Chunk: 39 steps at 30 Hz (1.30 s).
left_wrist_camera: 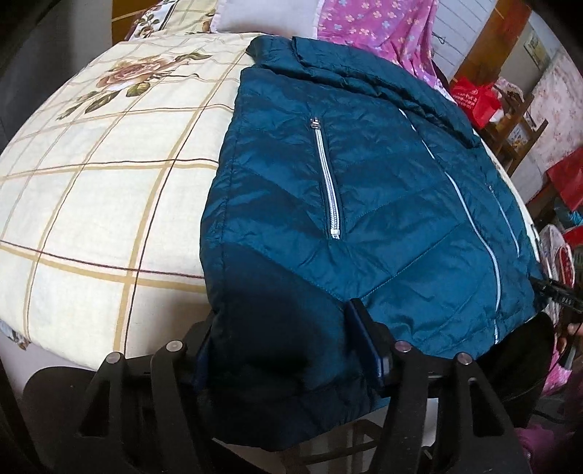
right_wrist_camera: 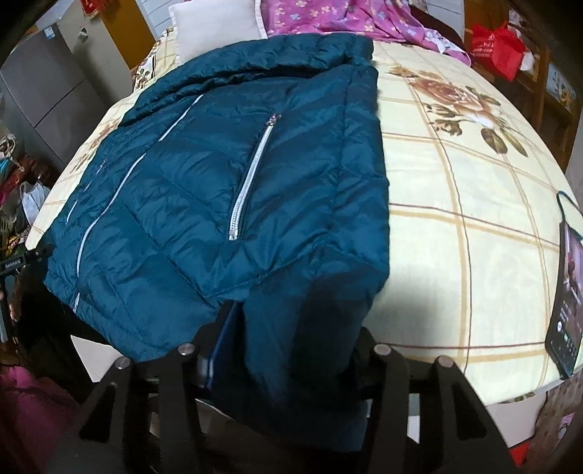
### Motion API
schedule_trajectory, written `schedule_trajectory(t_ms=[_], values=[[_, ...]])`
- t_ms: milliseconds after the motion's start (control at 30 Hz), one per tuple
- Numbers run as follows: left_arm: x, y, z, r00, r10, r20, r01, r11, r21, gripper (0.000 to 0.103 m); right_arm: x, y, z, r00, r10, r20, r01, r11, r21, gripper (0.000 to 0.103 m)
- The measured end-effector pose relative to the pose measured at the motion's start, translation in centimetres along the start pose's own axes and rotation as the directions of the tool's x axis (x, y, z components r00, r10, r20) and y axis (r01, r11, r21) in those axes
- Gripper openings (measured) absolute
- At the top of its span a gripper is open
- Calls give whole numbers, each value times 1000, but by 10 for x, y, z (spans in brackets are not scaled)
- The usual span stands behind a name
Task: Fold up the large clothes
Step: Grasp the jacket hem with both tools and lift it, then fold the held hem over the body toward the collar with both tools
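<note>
While spread on one bed (left_wrist_camera: 91, 204): one teal jacket (left_wrist_camera: 364, 189), hem between two tools (left_wrist_camera: 288, 346) (right_wrist_camera: 288, 350), grip unclear.

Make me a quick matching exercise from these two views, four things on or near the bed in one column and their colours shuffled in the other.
Things:
1. jacket
2. pocket zipper
3. bedspread
4. crumpled floral cloth

Colours:
A. pink-purple
B. cream with tan grid lines and roses
C. teal blue
D. silver

Pairs: 1-C, 2-D, 3-B, 4-A
</note>
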<state>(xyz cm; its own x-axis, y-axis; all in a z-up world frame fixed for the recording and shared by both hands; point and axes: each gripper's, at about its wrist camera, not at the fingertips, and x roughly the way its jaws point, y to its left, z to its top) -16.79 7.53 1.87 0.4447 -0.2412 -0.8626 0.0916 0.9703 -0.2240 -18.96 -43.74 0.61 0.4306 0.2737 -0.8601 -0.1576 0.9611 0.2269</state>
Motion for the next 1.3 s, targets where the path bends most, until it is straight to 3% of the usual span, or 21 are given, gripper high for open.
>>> schedule_trajectory(t_ms=[67,100,167,267,433,567,800,967,1200,1300], values=[[0,-3,0,1000,19,-9,-19,1000,22,48,0,-2,0,1000,5,17,-6,1000,17,53],[0,-3,1,1000,12,-13,-11,1000,20,41,0,-3,1,1000,6,23,-6,1000,23,51],[-3,1,5,1000,-29,-10,29,1000,-12,16,0,-3,0,999,29,33,-30,999,22,31],[-14,0,14,998,-52,27,52,999,-16,3,-8,5,3,998,36,56,-35,999,-13,19],[-42,-12,41,987,-70,145,67,997,25,0,-34,21,23,989,53,138,-41,995,-86,16],[-69,-14,78,957,-95,274,94,995,18,0,-60,14,55,966,80,246,-67,996,-61,15],[-76,-17,158,912,-100,398,109,994,0,0,-80,8,132,917,52,395,-49,999,-18,15],[-64,-15,218,900,-69,430,85,996,-19,0,-67,10,204,900,3,435,-9,1000,12,15],[-33,-7,306,901,-43,431,82,994,-72,1,-37,-9,295,902,-50,430,10,996,93,15],[-11,-13,339,902,-10,431,45,996,-72,1,-16,-18,328,908,-78,413,26,991,131,15]])
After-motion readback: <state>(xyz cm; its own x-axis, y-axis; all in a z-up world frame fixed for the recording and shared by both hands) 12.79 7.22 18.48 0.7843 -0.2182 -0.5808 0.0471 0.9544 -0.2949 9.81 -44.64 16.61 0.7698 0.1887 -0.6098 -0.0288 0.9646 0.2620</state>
